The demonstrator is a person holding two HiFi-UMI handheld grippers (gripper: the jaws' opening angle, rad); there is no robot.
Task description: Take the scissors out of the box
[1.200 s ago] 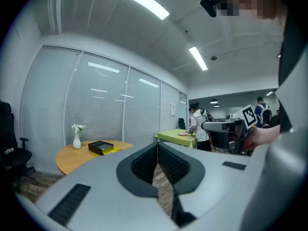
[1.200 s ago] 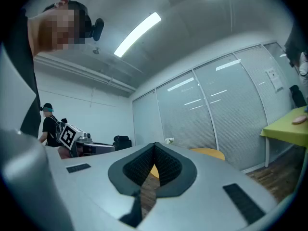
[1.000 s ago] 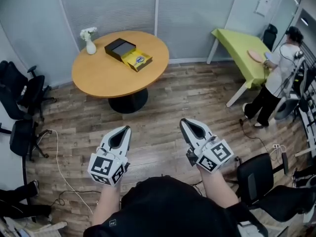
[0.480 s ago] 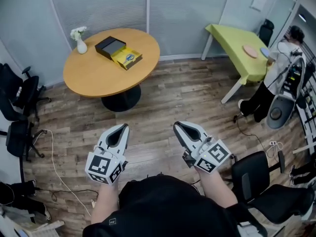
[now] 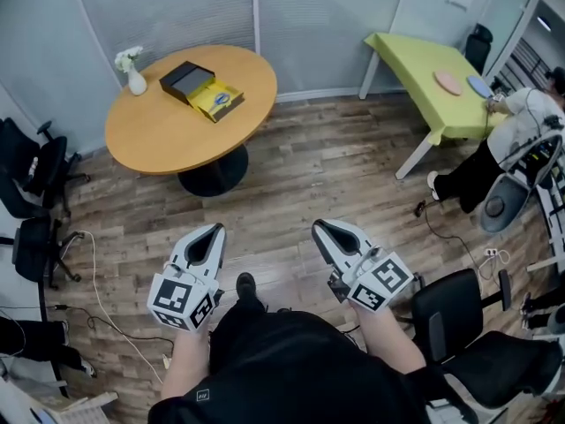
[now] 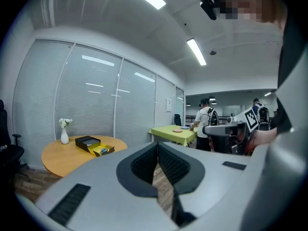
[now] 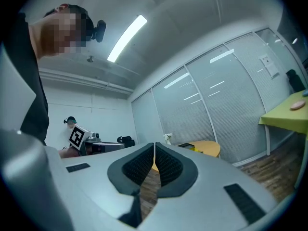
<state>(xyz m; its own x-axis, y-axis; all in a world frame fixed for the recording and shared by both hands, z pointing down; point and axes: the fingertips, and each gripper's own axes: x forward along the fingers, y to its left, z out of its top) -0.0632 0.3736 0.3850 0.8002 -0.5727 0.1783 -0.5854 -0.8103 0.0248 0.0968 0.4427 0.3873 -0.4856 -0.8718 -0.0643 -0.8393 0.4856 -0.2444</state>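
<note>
Both grippers are held low over the wooden floor (image 5: 300,179), well apart from the round table (image 5: 168,140). The left gripper (image 5: 214,230) has its jaws together with nothing between them. The right gripper (image 5: 320,229) is closed too, and its own view shows only a hairline slit between the ribbed pads.

The box (image 5: 184,76) lies on the far part of the table, black, with a yellow tray (image 5: 218,102) touching it. A small blue-and-white thing (image 5: 222,98) lies in that tray (too small from here to tell whether it is the scissors). A vase (image 5: 134,79) of white flowers stands near the box.

Only the head view takes in the black office chairs (image 5: 40,170) by the wall and a person (image 5: 516,126) bending at the green table (image 5: 415,56).

The left gripper view looks level instead: it adds ceiling lights (image 6: 197,52) and blinds, with box and vase seen from the side. The right gripper view catches only the table's edge above its jaws.
</note>
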